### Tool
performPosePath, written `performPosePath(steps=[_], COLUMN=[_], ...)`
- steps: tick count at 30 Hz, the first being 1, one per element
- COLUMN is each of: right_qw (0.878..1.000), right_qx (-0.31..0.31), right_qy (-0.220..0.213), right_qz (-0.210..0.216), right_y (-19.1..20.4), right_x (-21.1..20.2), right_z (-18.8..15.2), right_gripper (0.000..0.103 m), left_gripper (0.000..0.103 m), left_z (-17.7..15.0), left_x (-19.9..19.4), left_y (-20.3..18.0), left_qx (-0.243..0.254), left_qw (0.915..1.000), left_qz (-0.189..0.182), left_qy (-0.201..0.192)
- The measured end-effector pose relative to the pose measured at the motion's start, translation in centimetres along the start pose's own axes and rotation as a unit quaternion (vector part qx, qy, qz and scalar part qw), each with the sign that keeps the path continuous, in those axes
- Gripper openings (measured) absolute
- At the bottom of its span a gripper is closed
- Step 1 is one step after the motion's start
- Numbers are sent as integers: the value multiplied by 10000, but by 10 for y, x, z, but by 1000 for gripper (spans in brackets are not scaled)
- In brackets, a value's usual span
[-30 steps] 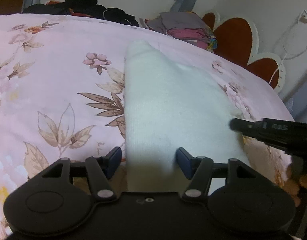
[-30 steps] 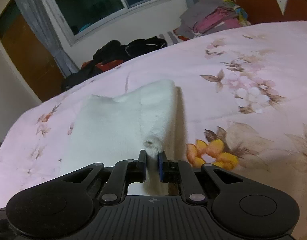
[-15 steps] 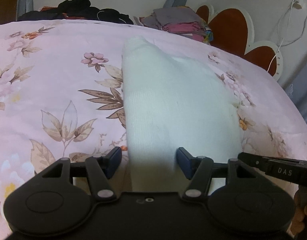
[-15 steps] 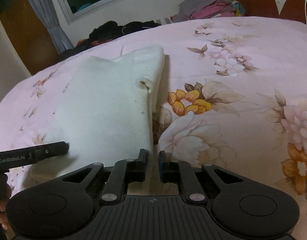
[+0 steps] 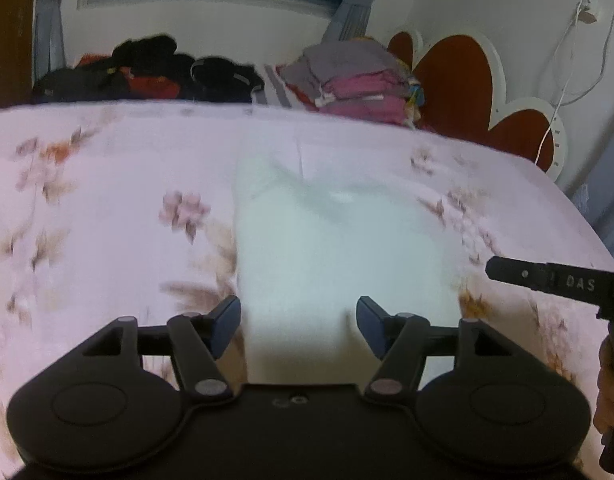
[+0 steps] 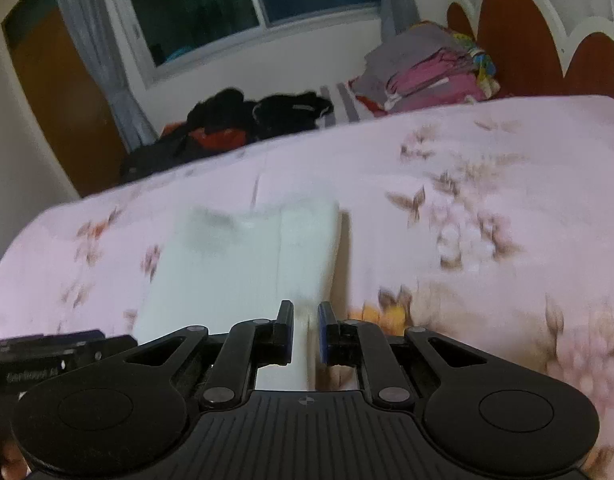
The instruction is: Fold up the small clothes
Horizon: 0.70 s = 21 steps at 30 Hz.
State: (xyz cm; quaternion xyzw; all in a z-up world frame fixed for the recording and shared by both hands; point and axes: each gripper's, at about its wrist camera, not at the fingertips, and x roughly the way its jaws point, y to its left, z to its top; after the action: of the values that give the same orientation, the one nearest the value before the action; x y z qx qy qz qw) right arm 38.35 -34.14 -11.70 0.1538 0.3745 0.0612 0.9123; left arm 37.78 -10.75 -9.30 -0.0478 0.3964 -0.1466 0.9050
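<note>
A white knitted garment [image 5: 339, 248] lies flat on the pink flowered bed cover [image 5: 107, 200], with its right side folded inward [image 6: 307, 248]. My left gripper [image 5: 299, 324] hangs above the garment's near edge. Its jaws are wide apart and still opening, and the pads touch nothing. My right gripper [image 6: 305, 332] hovers over the garment's near right corner, shut to a narrow slit with nothing in it. The cloth seen through the slit lies on the bed below. Each gripper also shows at the other view's edge: right gripper [image 5: 547, 280], left gripper [image 6: 67, 344]. Both views are motion-blurred.
A stack of folded grey and pink clothes [image 5: 355, 84] sits at the bed's far side beside the red and white headboard [image 5: 459, 76]. A heap of dark clothes [image 5: 147, 72] lies under the window [image 6: 235, 8]. A white cable [image 5: 567, 80] hangs on the wall.
One second ago the right gripper pinched the sleeve end; it has let go, and the sleeve lies folded on the garment. Both grippers have risen and drawn back from the cloth.
</note>
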Motion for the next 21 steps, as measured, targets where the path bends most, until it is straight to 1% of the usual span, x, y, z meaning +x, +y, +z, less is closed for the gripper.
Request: performPosePath(steps=[2,3,4,7,9,10,11,14,16,19,21], right_qw=[10000,9999,9997,9993,9992,9994,9996,9993,9986,9972,9947], right_qx=[12,35,68,-32,-30,30,116,330,486,669,957], right_qy=[-86,-147,-242,-359,-343,-296,-216,27,155,262,339], right_qz=[-4,-26,-67,-127,-195,-186,-157,-199,-154,-223,-151], right_y=[1,1,1,3,2,0,-2,-10,-16,-23,-29], right_x=[6,9,12,24,36,42,51,76,92,111,121], right_z=[11,17,22,34,40,42,45,47,47,47,48], right_gripper=[22,43,59,59,58,52,49,48,48,48,48], left_gripper=[65,65,65,65,65,65,65,64,64,62,63], left_z=[10,16,20,32,40,43,46,56,59,65,65], left_x=[4,7,10,23,33,39,44,64,74,91,101], left_y=[-3,-3,-4,0,4,5,6,12,17,30,41], left_qx=[60,77,78,9,-59,-82,-99,-177,-275,-523,-718], left_qw=[10000,9999,9999,9999,9998,9998,9997,9995,9993,9981,9968], left_qz=[31,44,48,92,140,158,185,256,250,318,335], left_qy=[-62,-83,-94,-105,-100,-109,-120,-86,-63,14,70])
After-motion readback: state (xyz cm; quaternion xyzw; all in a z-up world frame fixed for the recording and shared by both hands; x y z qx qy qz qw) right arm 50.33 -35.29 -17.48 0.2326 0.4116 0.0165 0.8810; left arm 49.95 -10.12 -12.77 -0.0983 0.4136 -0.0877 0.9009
